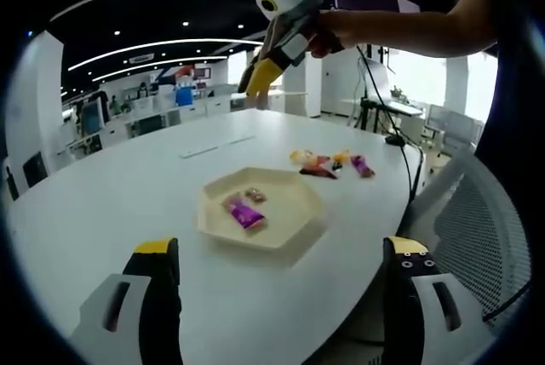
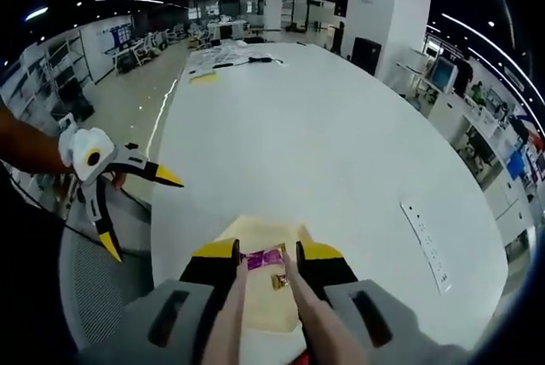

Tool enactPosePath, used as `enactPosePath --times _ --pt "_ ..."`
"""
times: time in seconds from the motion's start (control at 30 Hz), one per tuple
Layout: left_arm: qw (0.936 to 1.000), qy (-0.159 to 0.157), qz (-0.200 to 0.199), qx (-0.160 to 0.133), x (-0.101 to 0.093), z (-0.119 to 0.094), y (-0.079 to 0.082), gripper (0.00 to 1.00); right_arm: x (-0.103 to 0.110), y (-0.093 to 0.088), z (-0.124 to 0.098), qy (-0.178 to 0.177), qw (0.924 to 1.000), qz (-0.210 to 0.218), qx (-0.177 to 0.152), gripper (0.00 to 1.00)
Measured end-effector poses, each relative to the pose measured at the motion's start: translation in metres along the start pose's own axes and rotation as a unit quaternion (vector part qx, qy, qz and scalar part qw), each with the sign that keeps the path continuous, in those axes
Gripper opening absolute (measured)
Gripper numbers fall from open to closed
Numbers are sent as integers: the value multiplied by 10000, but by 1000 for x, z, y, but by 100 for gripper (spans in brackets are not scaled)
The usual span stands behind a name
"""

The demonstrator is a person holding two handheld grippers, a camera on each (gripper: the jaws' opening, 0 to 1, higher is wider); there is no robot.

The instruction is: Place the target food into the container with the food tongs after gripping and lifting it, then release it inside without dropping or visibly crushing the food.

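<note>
Tongs (image 2: 264,314) clamped narrow by right fingers (image 2: 223,254) above tray (image 2: 255,233) near tabletop (image 2: 324,127) edge; left fingers (image 1: 162,254) spread wide.

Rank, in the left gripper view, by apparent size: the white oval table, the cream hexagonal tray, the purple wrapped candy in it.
1. White oval table
2. Cream hexagonal tray
3. Purple wrapped candy

All rest together on the table, so nearness hardly affects this order.

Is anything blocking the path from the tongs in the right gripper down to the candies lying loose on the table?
Nothing visible does. The right gripper holds the tongs raised above the table, and the loose candies lie in the open beside the tray, with bare tabletop around them.
</note>
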State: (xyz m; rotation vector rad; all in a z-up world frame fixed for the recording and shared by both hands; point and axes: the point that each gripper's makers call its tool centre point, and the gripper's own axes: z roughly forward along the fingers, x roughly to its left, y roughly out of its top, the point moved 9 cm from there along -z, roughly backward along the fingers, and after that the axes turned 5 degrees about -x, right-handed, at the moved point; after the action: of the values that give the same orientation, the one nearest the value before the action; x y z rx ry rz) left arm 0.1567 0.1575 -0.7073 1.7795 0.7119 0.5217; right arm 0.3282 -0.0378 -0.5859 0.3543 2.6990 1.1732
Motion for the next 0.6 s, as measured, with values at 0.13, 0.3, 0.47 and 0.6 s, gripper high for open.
enactPosePath --times 0.13,0.3,0.47,0.6 --pt "10000 -19 14 19 -1 0 0 97 -1 -4 -7 -19 10000 10 -6 26" --pt "10000 -28 12 19 -1 1 -1 97 -1 -9 -16 -60 10000 -1 -17 26" --pt "10000 -28 28 35 -1 1 -1 97 -4 -16 -26 -131 9999 -10 16 26" --pt "10000 -37 34 49 -1 1 -1 97 -7 -22 -33 -188 9998 -1 34 26"
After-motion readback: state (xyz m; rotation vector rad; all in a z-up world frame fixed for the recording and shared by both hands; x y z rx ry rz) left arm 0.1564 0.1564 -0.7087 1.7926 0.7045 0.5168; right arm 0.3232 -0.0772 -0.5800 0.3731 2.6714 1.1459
